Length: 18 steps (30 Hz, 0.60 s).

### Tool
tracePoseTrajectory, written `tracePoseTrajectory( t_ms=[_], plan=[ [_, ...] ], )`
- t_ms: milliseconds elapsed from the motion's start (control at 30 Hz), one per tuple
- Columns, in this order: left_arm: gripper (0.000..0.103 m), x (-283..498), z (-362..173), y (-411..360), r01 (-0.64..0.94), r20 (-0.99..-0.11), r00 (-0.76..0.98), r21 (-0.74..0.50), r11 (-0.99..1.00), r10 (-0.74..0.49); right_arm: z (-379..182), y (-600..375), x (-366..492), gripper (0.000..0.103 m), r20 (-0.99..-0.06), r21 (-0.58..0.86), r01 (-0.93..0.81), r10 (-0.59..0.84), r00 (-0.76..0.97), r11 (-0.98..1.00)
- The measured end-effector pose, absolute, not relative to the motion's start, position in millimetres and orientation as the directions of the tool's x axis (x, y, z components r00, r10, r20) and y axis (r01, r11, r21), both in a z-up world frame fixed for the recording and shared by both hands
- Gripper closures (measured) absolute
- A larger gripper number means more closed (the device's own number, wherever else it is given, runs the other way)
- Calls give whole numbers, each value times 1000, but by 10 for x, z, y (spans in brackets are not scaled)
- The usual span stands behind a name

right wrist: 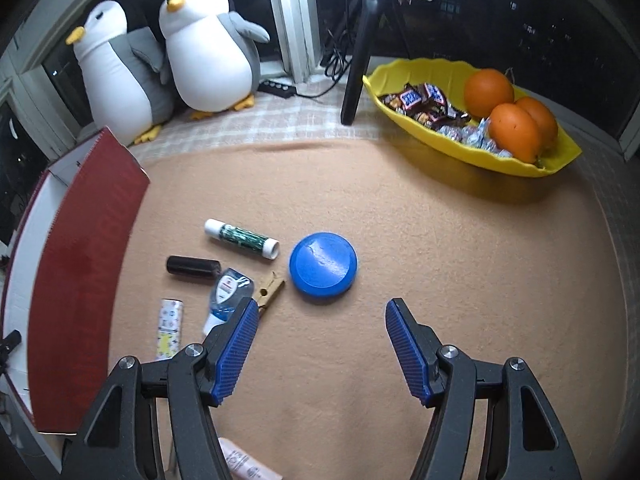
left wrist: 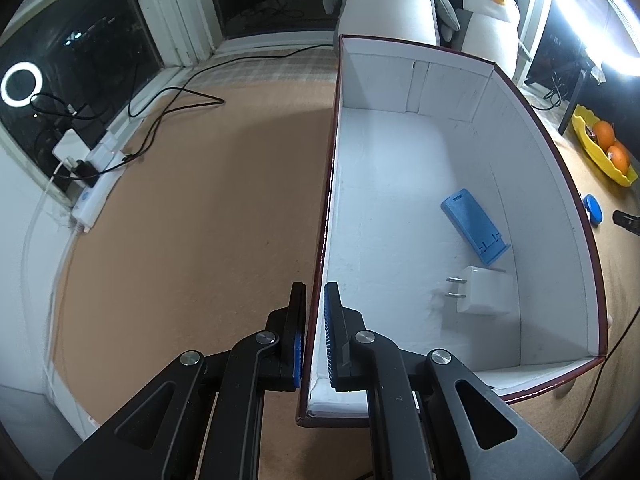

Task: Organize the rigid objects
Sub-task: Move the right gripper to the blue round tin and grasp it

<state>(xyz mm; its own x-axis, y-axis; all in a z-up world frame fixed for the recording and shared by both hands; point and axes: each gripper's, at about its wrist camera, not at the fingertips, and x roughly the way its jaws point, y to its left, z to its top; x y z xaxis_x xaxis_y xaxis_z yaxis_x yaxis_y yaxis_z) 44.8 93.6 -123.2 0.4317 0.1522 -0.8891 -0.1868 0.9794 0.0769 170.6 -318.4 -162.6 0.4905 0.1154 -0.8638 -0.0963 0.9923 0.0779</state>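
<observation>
My left gripper (left wrist: 316, 300) is shut on the left wall of the white box with a dark red outside (left wrist: 326, 208). Inside the box lie a blue phone stand (left wrist: 474, 226) and a white plug adapter (left wrist: 482, 290). My right gripper (right wrist: 320, 316) stands open just short of a blue round lid (right wrist: 323, 267) on the tan blanket, nothing between its fingers. Left of the lid lie a glue stick (right wrist: 241, 238), a black cylinder (right wrist: 193, 268), a small clear bottle (right wrist: 226, 294), a wooden clothespin (right wrist: 269, 290) and a patterned tube (right wrist: 170, 328). The box's red side (right wrist: 84, 280) shows at the left.
A yellow bowl (right wrist: 460, 148) with oranges and sweets stands at the back right, a black tripod leg (right wrist: 356, 68) beside it. Two plush penguins (right wrist: 208, 48) sit at the back. Cables and a power strip (left wrist: 96, 192) lie left of the box. A pink tube (right wrist: 244, 462) lies under my right gripper.
</observation>
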Motion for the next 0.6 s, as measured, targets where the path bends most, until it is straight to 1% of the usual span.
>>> tracePoseTrajectory(
  t_ms=[233, 600],
  plan=[
    [96, 470, -1241, 932, -193, -896, 412, 93, 977, 167, -1870, -3187, 1963, 41, -883, 72, -81, 101, 459, 994],
    [96, 483, -1244, 912, -209, -897, 401, 111, 972, 189, -1941, -3149, 2167, 41, -892, 81, -82, 109, 438, 993]
  ],
)
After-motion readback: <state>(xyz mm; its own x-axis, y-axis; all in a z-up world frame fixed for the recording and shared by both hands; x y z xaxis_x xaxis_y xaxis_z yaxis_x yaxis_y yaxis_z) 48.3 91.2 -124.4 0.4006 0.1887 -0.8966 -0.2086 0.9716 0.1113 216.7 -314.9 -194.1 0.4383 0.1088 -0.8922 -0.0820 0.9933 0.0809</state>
